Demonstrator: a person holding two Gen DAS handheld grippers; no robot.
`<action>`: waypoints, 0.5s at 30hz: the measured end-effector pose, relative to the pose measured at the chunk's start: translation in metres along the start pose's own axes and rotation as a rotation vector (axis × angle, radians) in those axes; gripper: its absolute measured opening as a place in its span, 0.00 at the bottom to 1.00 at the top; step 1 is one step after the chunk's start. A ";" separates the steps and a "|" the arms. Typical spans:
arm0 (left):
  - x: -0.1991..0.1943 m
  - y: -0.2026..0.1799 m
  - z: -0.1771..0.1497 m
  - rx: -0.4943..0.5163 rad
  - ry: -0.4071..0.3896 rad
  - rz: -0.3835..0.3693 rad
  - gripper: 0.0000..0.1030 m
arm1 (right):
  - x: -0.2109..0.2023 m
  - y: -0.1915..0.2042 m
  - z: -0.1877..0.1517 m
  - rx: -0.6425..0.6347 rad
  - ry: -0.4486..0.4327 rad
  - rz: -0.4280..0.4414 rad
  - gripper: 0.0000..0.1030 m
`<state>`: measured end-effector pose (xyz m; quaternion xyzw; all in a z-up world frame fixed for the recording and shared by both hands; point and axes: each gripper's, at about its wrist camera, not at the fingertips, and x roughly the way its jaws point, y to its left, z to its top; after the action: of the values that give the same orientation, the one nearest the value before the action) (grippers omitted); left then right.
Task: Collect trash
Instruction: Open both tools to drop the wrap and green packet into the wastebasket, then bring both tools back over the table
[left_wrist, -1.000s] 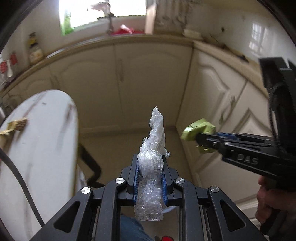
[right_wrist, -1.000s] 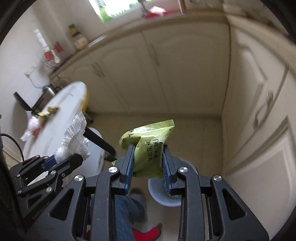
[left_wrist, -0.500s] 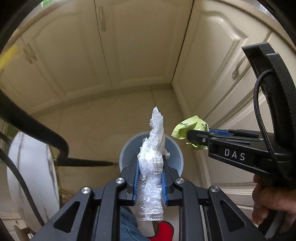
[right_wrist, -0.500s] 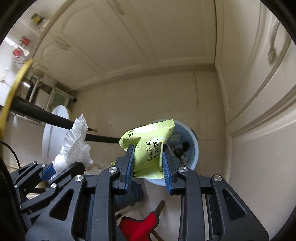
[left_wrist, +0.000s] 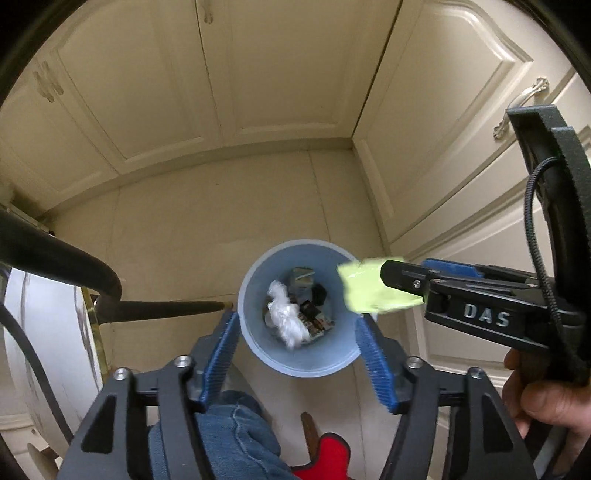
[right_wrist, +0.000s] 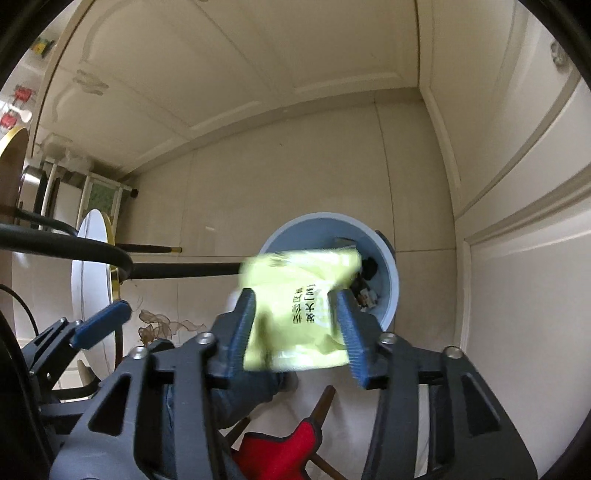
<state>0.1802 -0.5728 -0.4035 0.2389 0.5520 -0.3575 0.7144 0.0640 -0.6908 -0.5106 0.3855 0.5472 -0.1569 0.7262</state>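
Observation:
I look almost straight down into a light-blue trash bin (left_wrist: 251, 295) on the floor, with several scraps in it. My left gripper (left_wrist: 294, 325) hangs over it, its jaws opening wide with nothing between them. The crumpled clear plastic wrap (left_wrist: 286, 317) lies loose inside the bin. My right gripper (right_wrist: 295, 299) hovers over the near-left rim of the bin (right_wrist: 392, 266). Its jaws are opening, and the blurred green snack packet (right_wrist: 295, 291) sits loosely between them. In the left wrist view the right gripper (left_wrist: 402, 282) comes in from the right, and the packet (left_wrist: 365, 291) overlaps the bin's right rim.
Cream cabinet doors (left_wrist: 280, 74) close off the corner behind and to the right of the bin. A black table leg (left_wrist: 162, 308) and a round white tabletop (left_wrist: 48, 332) stand at the left. A jeans-clad leg (left_wrist: 229, 435) and a red slipper (left_wrist: 328, 458) are just below the grippers.
Both grippers have sunk towards the bin and tilted down. The left jaws spread and the plastic wrap dropped into the bin. The right jaws widened and the green packet came loose.

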 end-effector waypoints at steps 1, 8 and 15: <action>0.001 0.000 0.000 0.001 -0.001 0.002 0.64 | 0.000 -0.001 -0.001 0.004 0.000 0.004 0.57; -0.002 -0.013 -0.006 0.032 -0.042 0.052 0.76 | -0.012 -0.006 -0.003 0.044 -0.043 0.016 1.00; -0.025 -0.035 -0.023 0.068 -0.128 0.081 0.78 | -0.041 -0.002 -0.010 0.073 -0.109 0.005 1.00</action>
<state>0.1357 -0.5716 -0.3837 0.2617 0.4825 -0.3615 0.7537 0.0415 -0.6930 -0.4744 0.4040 0.5000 -0.1958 0.7406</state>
